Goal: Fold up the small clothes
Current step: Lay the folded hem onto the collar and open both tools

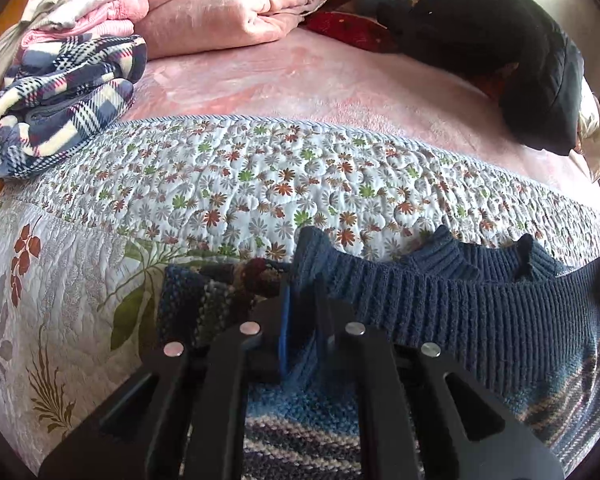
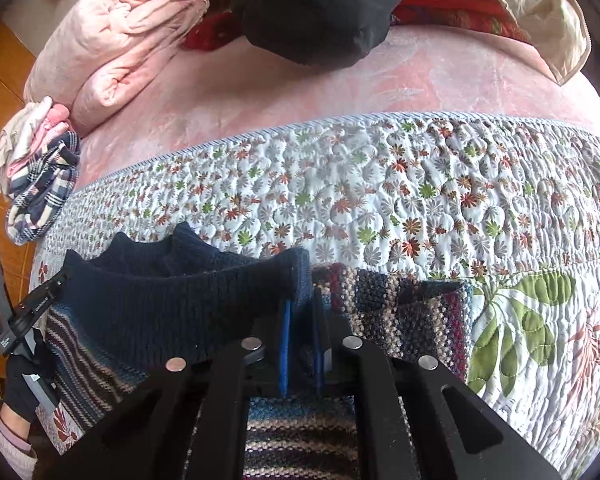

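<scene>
Nearest, one striped knit sweater (image 1: 480,312) is lying on the floral quilt (image 1: 228,176), its navy ribbed hem lifted. The left gripper (image 1: 300,316) is pinching one end of that hem between its blue pads; the right gripper (image 2: 302,320) is pinching the other end. Only the right view is showing the person's gloved hand (image 2: 26,380). Farther off, one stack of folded clothes (image 1: 64,76) is sitting at the left, then one pink blanket (image 1: 228,12) and one black cushion (image 1: 500,44).
</scene>
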